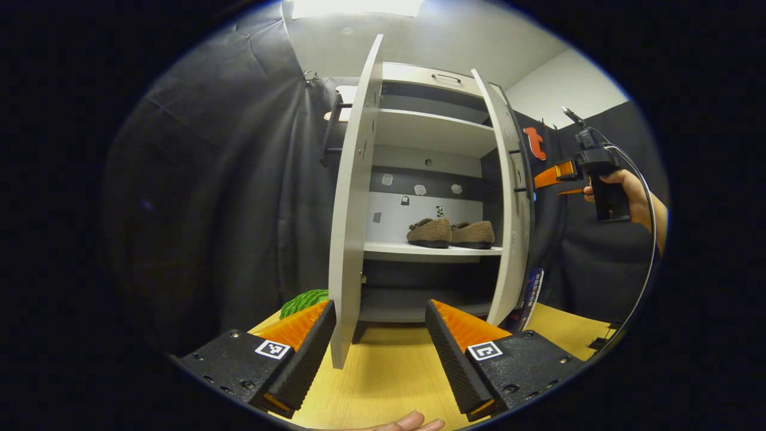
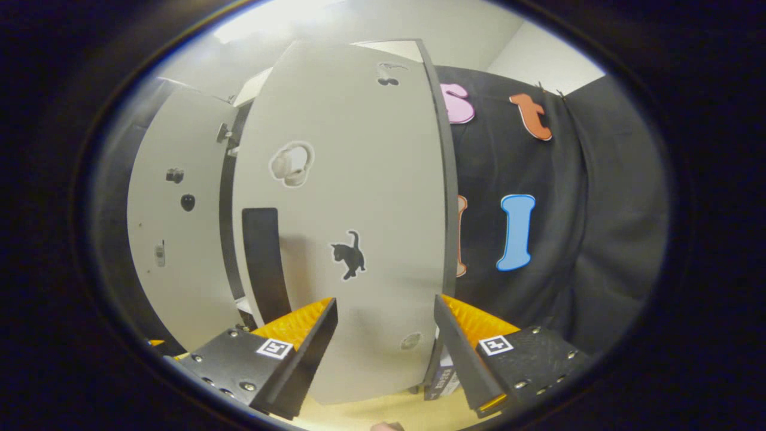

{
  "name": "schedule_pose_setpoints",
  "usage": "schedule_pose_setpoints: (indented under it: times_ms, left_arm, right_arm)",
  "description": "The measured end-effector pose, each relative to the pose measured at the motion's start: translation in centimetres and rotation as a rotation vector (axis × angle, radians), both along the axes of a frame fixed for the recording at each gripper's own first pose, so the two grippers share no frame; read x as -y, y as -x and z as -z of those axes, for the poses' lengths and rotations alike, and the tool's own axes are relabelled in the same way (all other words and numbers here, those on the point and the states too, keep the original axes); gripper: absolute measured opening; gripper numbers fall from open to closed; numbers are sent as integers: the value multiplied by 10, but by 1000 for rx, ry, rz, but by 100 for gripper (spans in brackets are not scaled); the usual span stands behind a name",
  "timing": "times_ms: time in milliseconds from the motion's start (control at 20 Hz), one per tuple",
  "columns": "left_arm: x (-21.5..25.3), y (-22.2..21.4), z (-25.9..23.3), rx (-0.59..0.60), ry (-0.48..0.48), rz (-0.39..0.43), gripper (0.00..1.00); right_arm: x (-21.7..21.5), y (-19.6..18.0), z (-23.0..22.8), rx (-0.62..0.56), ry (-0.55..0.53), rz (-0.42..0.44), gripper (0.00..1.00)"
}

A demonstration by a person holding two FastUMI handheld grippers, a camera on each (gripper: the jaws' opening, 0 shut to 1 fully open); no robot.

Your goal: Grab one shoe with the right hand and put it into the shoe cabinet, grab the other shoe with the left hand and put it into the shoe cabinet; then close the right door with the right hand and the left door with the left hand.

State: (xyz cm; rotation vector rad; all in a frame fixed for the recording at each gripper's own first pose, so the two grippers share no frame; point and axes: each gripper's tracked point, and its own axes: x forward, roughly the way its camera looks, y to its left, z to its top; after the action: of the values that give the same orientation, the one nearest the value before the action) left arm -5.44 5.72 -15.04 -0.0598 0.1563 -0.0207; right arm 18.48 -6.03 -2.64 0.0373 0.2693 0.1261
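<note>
Right gripper view: our right tool (image 2: 386, 353), released, faces the right door (image 2: 359, 197); stiff, light panel, we'd push its outer face.

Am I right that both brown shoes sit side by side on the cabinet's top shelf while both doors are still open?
Not quite: the shoes sit side by side on the middle shelf, not the top one, as the left gripper view shows. The rest holds: the left door and right door are both open.
</note>
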Motion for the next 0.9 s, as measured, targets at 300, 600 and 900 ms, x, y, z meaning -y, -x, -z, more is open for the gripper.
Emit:
schedule_pose_setpoints:
  times_ms: [300,600,900]
  left_arm:
    - [-21,5,-8,-35,13,-2,92]
    - [-86,-5,-52,15,9,-69,92]
    - [-142,-60,-85,13,23,-69,92]
  right_arm:
    - [-2,9,7,11,-7,-22,100]
    - [-14,41,21,42,2,-69,97]
    - [-51,80,32,66,-83,-174,100]
